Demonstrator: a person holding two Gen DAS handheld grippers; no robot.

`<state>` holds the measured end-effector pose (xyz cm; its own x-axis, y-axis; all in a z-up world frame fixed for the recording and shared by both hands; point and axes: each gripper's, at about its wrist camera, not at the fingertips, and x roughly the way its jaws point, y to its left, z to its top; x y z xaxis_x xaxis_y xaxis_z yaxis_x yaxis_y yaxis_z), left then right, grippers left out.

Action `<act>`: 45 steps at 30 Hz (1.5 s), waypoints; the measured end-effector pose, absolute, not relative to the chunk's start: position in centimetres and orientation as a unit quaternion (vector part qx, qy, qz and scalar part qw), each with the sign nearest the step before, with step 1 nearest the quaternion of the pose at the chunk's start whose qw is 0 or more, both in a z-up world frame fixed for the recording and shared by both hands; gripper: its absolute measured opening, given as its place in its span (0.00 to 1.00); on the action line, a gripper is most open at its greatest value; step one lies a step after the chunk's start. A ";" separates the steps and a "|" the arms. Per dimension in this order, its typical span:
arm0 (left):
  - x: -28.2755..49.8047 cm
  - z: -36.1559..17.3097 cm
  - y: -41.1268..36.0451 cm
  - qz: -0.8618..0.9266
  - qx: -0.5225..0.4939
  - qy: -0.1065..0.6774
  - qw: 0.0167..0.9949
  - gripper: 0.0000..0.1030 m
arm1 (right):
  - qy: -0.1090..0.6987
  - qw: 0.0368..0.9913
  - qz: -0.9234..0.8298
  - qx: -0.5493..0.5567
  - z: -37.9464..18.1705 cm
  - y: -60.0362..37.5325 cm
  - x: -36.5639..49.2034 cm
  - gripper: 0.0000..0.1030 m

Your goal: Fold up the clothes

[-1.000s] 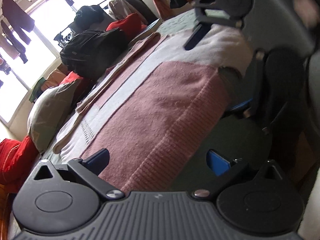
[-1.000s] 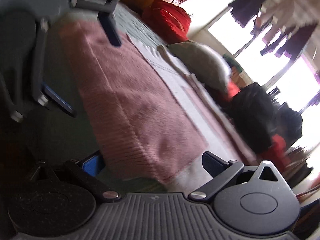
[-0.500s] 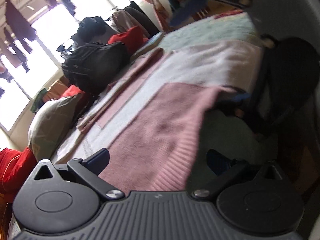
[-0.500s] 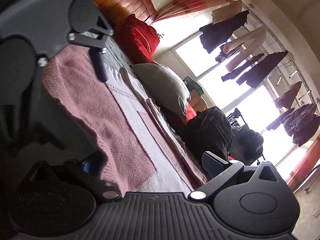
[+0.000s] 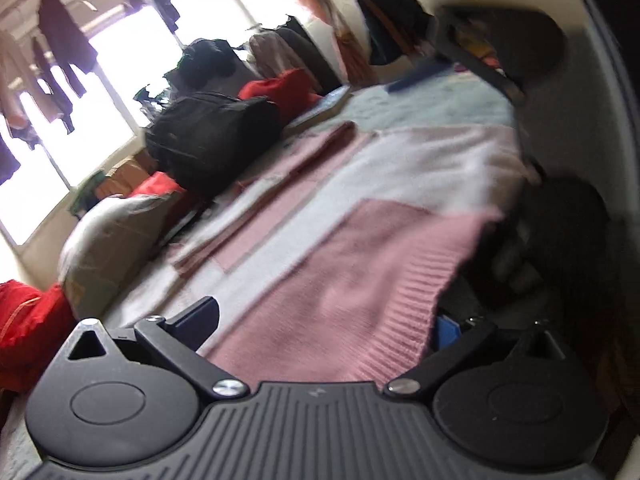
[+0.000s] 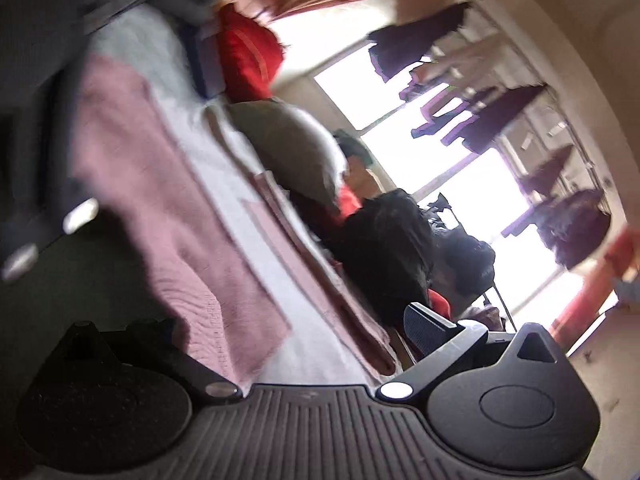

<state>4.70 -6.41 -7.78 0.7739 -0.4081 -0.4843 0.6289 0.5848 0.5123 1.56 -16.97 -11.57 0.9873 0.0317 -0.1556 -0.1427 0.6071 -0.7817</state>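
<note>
Now pink-and-white sweater (image 5: pixel 360 248) between open left tongs (image 5: pixel 324 324).

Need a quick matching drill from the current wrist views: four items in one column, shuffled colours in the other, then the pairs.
Items:
1. knit sweater
2. duffel bag
3. pillow
4. bedspread

Colours:
A. black
B. pale blue-green
C. pink and white
D. grey-olive

Pairs: 1-C, 2-A, 3-D, 4-B

The sweater lies between the open jaws of the left gripper and the right gripper.
</note>
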 end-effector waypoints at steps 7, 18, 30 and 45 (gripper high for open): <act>5.5 -9.4 -7.5 -0.205 0.403 0.121 0.884 0.99 | 0.050 0.901 0.046 -0.429 -11.3 -17.3 1.3 1.00; 5.3 -10.1 -4.7 -0.139 0.449 0.112 0.876 1.00 | 0.104 0.889 0.008 -0.445 -14.1 -20.6 3.2 1.00; 6.3 -9.6 -4.4 -0.116 0.452 0.114 0.877 1.00 | 0.114 0.882 -0.026 -0.457 -13.5 -20.2 4.1 1.00; 7.3 -9.3 -4.6 -0.101 0.472 0.095 0.871 1.00 | 0.086 0.874 -0.071 -0.472 -12.3 -21.4 4.8 1.00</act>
<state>7.29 -4.64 -9.34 0.9614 -0.0873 -0.2608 0.2662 0.5340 0.8025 4.83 -21.37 -12.35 0.9753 -0.2051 -0.0825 0.0435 0.5439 -0.8380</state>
